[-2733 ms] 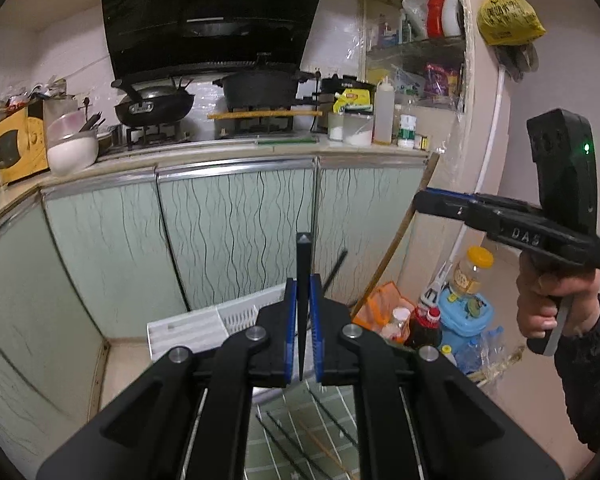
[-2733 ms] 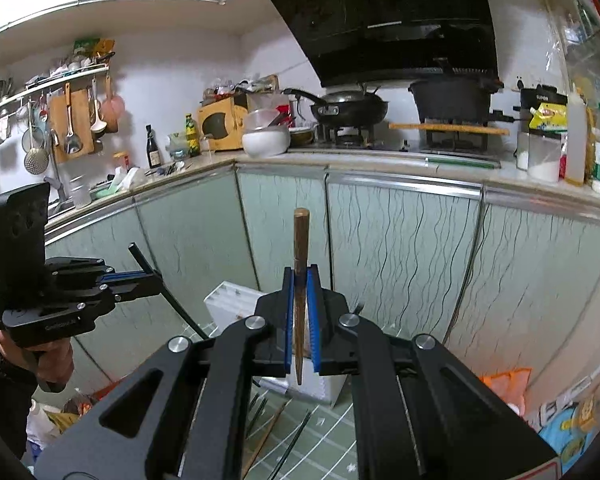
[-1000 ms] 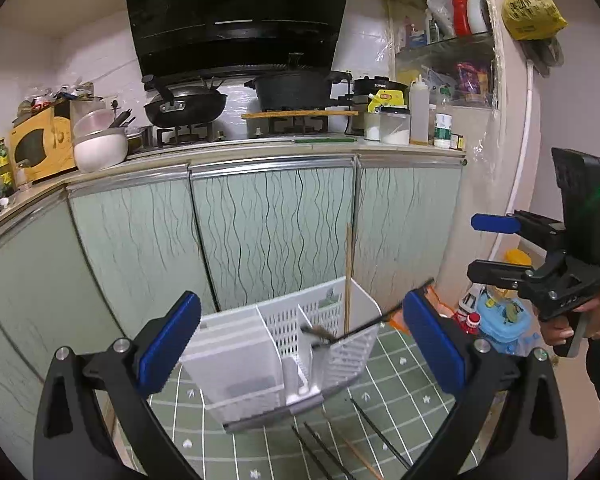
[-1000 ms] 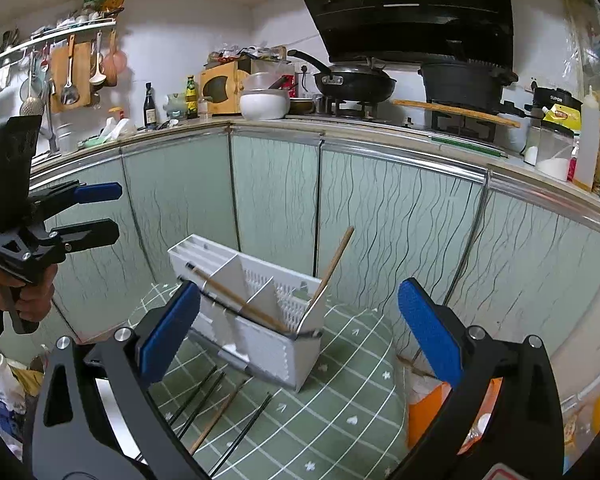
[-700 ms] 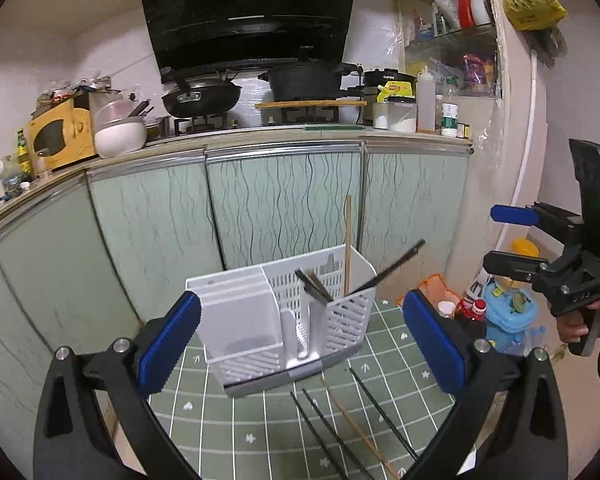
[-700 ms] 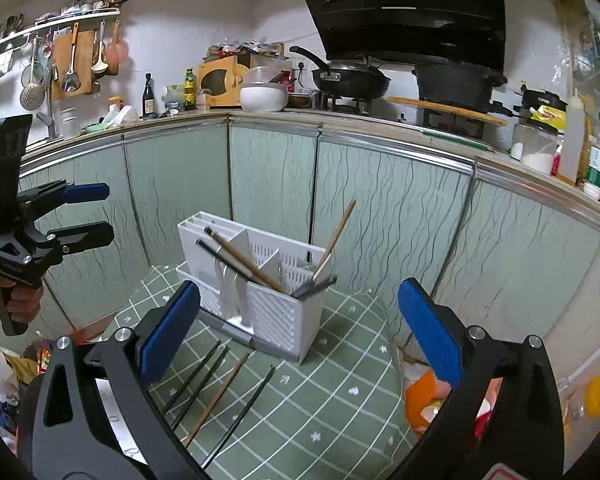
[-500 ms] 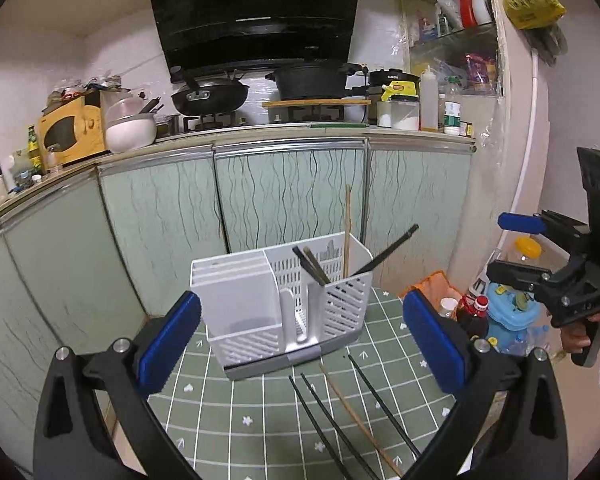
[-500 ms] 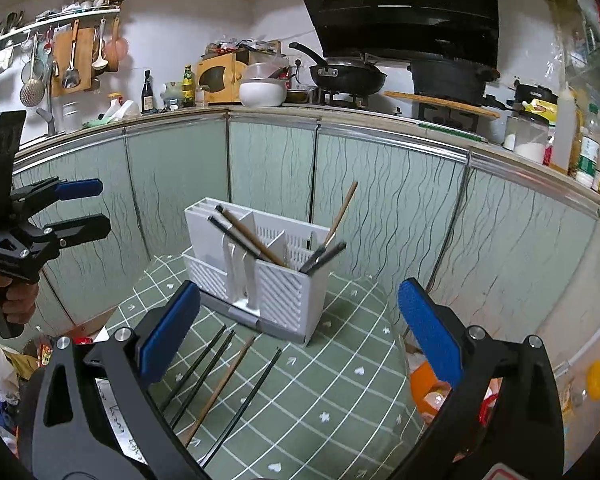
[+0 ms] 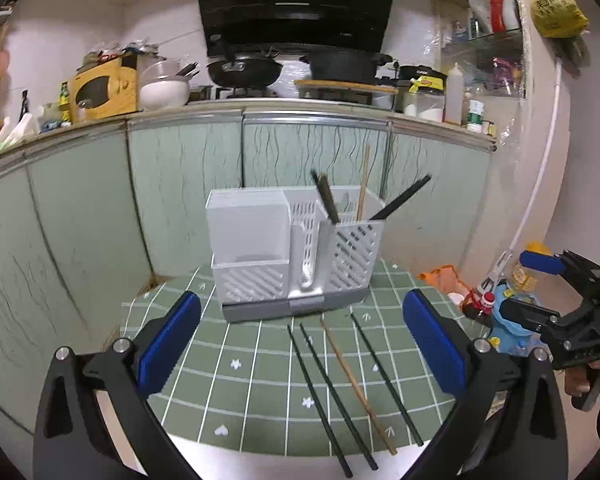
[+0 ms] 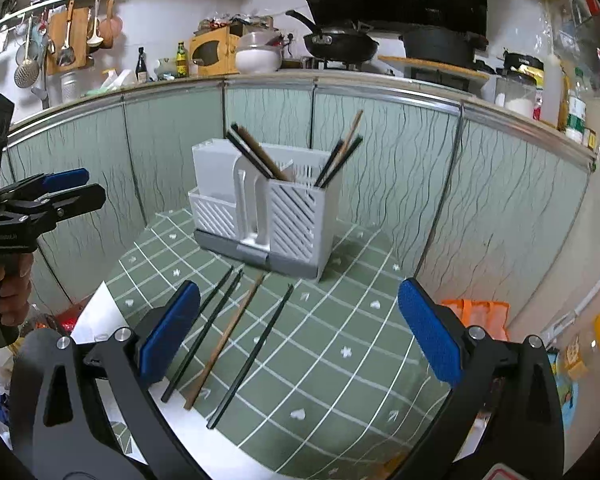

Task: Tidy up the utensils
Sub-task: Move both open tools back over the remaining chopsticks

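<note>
Both the left gripper [image 9: 302, 342] and right gripper [image 10: 299, 330] gaped empty above four chopsticks [image 9: 356, 384] lying before the holder [image 9: 292, 252] on the mat [image 9: 260, 380].

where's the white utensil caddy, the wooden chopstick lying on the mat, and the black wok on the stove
white utensil caddy [image 9: 248, 228], left wrist view, on its solid front panel
wooden chopstick [image 9: 356, 384], left wrist view, mid-shaft, lying among the black ones on the mat
black wok [image 10: 340, 46], right wrist view, on the pan's side wall
</note>
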Available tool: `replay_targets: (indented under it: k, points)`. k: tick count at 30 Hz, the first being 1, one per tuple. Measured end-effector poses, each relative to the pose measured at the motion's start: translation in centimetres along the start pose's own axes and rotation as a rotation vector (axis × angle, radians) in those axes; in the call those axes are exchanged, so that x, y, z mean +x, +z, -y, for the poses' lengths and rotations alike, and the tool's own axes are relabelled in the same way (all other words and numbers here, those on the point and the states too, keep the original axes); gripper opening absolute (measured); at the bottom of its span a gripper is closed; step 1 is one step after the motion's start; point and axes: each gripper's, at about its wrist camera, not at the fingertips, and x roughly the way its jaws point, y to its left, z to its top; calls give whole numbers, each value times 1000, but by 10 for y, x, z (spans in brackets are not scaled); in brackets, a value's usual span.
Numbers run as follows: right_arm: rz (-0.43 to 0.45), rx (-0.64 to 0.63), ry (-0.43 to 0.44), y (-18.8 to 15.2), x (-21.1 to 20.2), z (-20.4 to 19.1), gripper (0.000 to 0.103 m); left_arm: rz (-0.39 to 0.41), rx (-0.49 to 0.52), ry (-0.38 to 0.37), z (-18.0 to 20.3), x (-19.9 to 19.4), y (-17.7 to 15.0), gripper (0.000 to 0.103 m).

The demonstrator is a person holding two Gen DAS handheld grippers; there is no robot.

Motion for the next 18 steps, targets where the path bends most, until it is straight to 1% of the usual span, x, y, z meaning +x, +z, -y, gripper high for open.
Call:
replay_targets:
  k: [8,13,18]
  points:
    - [-44,13,-45,-45,15,-16,95,-27,21,56,2,4,-38,99]
    - [-77,37,-58,-67,25,-22,95,-60,12,75,-1,9,-62,99]
    - [-97,48,-79,-82,33,-26,95,-89,14,105,0,16,-83,99]
